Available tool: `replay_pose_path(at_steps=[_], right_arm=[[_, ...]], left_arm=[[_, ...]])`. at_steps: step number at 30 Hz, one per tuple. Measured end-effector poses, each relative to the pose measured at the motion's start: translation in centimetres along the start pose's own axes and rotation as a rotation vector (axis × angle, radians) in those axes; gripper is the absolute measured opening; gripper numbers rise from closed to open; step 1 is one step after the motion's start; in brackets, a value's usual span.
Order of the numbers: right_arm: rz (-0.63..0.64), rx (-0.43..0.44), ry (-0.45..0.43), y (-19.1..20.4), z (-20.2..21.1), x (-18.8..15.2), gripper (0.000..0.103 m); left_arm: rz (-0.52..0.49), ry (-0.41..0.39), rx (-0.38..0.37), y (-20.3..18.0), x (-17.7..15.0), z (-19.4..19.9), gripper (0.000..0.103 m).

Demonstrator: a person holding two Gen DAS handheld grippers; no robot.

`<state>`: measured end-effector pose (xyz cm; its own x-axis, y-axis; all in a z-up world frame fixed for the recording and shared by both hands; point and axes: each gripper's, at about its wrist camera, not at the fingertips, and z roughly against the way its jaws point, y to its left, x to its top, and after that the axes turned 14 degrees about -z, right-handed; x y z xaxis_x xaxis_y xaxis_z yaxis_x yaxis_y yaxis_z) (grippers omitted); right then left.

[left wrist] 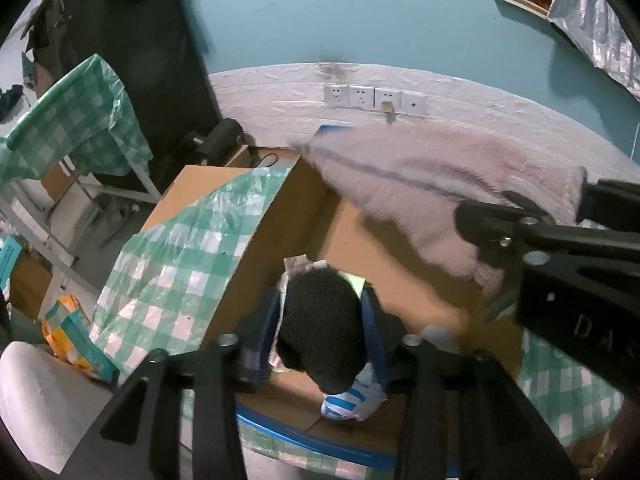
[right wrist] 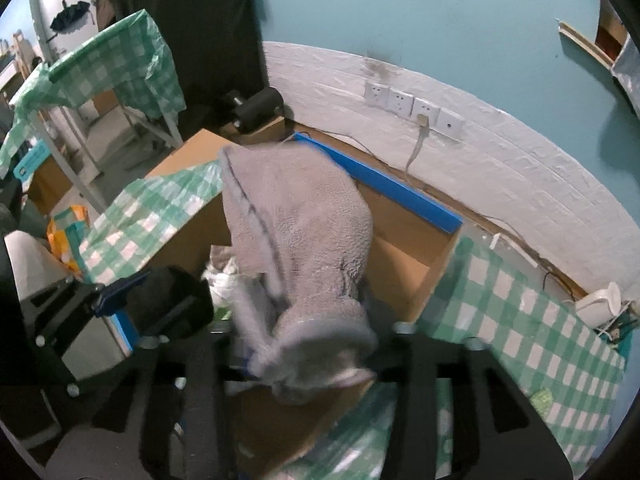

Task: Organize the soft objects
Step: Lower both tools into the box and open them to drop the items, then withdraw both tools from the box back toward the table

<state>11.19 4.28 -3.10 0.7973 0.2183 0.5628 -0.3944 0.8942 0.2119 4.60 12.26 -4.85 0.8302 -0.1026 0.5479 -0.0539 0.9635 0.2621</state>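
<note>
My left gripper (left wrist: 322, 320) is shut on a black fuzzy soft item (left wrist: 320, 324) and holds it over the open cardboard box (left wrist: 384, 248). A blue-and-white striped cloth (left wrist: 348, 398) lies under it in the box. My right gripper (right wrist: 308, 344) is shut on a grey fleece cloth (right wrist: 296, 220), which hangs over the same box (right wrist: 404, 252). The fleece (left wrist: 432, 184) and the right gripper (left wrist: 520, 220) also show in the left wrist view, at the right. The left gripper (right wrist: 120, 296) shows at the left of the right wrist view.
The box has blue-taped edges (right wrist: 380, 184) and stands among green-checked plastic covers (right wrist: 520, 300). A white wall with sockets (left wrist: 374, 98) is behind. A white kettle (right wrist: 598, 304) stands at the right. A covered rack (left wrist: 72, 120) and orange bag (left wrist: 68, 328) are at the left.
</note>
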Motion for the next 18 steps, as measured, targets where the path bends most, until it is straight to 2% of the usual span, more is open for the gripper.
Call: replay_pose_path(at_steps=[4,13,18], right_arm=[[0.007,-0.024,-0.029,0.5,0.0,0.1,0.060],[-0.020,-0.057,-0.040,-1.3,1.1,0.0,0.061],[-0.025,-0.092,-0.047,-2.6,2.3,-0.6,0.067]], left_arm=[[-0.006,-0.022,0.033,0.0,0.0,0.3,0.067],[-0.013,-0.030,0.025,-0.2,0.1,0.6,0.068],[-0.028,-0.051,0.011,-0.8,0.3,1.2,0.068]])
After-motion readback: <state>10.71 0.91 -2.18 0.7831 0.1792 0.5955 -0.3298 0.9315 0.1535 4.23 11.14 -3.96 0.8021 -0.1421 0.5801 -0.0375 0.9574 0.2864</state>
